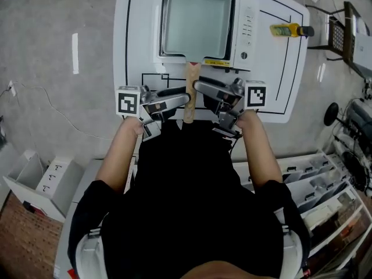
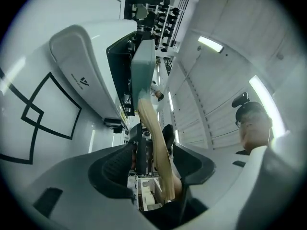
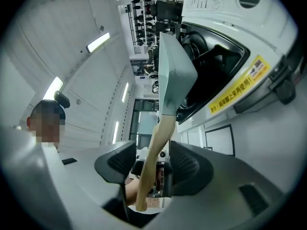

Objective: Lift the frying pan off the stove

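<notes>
A square grey-green frying pan sits on a white portable stove, with its wooden handle pointing toward me. My left gripper reaches in from the left and my right gripper from the right. They meet at the handle. In the left gripper view the handle runs between the open jaws of the left gripper, with gaps on both sides. In the right gripper view the handle likewise passes between the spread jaws of the right gripper, and neither pad presses on it.
The stove stands on a white table marked with black lines. A yellow tool lies on the table's right side. White boxes and bins stand on the floor to either side of me.
</notes>
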Action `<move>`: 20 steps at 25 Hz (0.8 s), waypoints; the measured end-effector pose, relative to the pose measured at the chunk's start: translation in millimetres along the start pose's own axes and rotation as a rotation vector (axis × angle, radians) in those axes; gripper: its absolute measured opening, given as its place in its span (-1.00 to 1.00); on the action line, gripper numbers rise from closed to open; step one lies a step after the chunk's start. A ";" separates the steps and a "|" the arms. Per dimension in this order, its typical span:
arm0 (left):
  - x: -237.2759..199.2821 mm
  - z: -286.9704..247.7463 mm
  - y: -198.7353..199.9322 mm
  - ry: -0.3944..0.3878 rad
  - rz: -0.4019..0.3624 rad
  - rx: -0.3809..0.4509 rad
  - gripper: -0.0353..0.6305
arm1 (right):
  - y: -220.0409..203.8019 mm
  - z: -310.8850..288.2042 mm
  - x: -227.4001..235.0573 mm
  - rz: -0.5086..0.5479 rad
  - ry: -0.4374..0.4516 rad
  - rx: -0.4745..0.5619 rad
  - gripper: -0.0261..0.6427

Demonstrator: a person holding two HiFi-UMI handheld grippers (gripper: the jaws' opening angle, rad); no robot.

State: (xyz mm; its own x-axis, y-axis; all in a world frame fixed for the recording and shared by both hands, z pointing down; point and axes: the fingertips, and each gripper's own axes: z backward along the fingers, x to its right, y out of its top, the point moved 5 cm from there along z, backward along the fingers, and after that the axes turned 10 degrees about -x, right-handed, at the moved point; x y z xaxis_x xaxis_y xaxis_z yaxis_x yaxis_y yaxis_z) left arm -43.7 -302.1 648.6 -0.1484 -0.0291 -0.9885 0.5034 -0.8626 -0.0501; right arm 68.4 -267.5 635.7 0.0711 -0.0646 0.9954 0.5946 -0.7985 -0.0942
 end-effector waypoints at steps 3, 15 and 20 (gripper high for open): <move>-3.3 -7.4 1.3 -0.023 0.016 -0.038 -0.10 | 2.7 -5.7 3.9 -0.005 -0.014 -0.015 -0.28; -4.1 -22.4 0.8 -0.039 0.030 -0.145 -0.18 | 4.4 -17.0 7.3 -0.080 0.045 -0.028 -0.46; 7.2 -23.0 3.3 -0.101 0.012 -0.134 -0.52 | 3.6 -17.1 7.8 -0.056 0.049 -0.015 -0.46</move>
State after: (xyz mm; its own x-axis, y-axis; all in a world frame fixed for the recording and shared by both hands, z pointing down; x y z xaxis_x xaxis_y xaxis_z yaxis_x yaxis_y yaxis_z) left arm -23.6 -293.5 638.0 -0.2226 -0.0954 -0.9702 0.6136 -0.7871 -0.0633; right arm 57.4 -281.1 643.5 -0.0015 -0.0486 0.9988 0.5845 -0.8105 -0.0386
